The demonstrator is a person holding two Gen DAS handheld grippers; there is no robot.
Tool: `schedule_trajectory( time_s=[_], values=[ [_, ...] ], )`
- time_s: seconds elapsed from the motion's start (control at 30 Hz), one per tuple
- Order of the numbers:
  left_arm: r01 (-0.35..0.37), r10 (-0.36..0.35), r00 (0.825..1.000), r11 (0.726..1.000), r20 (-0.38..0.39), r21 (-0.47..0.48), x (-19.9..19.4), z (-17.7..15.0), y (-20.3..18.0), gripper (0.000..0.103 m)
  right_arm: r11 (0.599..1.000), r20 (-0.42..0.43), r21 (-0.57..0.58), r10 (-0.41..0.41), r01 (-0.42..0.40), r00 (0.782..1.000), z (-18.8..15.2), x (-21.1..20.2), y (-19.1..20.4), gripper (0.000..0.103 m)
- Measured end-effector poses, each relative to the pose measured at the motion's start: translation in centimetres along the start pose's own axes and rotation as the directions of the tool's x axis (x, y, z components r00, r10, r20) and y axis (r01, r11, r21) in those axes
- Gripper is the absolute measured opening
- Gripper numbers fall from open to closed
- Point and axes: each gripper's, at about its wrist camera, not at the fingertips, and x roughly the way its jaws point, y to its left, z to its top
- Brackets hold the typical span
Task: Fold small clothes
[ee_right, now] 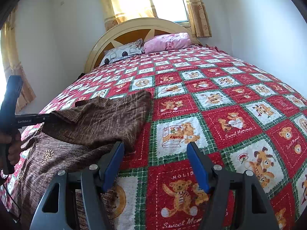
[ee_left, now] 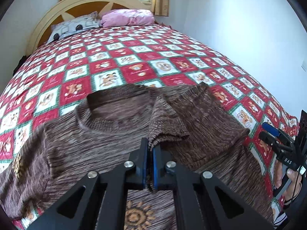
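Note:
A brown knitted sweater (ee_left: 107,134) with sun motifs lies flat on the bed, neck hole toward the headboard. My left gripper (ee_left: 150,143) is shut on the ribbed cuff of its sleeve (ee_left: 168,122), which is lifted and folded over the chest. In the right wrist view the sweater (ee_right: 96,120) lies at the left, and the left gripper (ee_right: 54,117) holds the raised sleeve there. My right gripper (ee_right: 155,149) stands open over the quilt just right of the sweater's edge, nothing between its blue pads (ee_right: 197,164). The right gripper (ee_left: 268,133) also shows at the right edge of the left wrist view.
A red, white and green teddy-bear quilt (ee_right: 220,99) covers the bed. A pink pillow (ee_right: 168,41) and a patterned pillow (ee_right: 122,52) lie against the cream headboard (ee_right: 134,24). White walls flank the bed; a curtained window (ee_right: 167,0) is behind.

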Motion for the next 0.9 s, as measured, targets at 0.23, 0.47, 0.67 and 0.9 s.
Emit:
schedule_trajectory(
  time_s=[0.23, 0.47, 0.67, 0.9],
  values=[
    [-0.001, 0.001, 1.0, 0.999, 0.006, -0.041, -0.7, -1.5, 2.0, 0.004, 1.0, -0.008, -0.001, 0.001, -0.001, 1.0, 0.0, 0.2, -0.1, 0.069],
    [-0.028, 0.029, 0.999, 0.999, -0.042, 0.016, 1.7, -2.0, 0.2, 0.049, 1.0, -0.023, -0.017, -0.017, 0.017, 1.0, -0.1, 0.6, 0.2, 0.069],
    [-0.111, 0.122, 0.991, 0.978, -0.051, 0.177, 4.6, -1.7, -2.7, 0.08, 1.0, -0.037, -0.011, -0.018, 0.017, 0.999, -0.2, 0.8, 0.2, 0.069],
    [-0.014, 0.017, 0.994, 1.0, -0.107, 0.027, 5.8, -1.0, -0.2, 0.007, 1.0, -0.06, -0.017, -0.014, 0.013, 0.998, -0.3, 1.4, 0.3, 0.069]
  ],
)
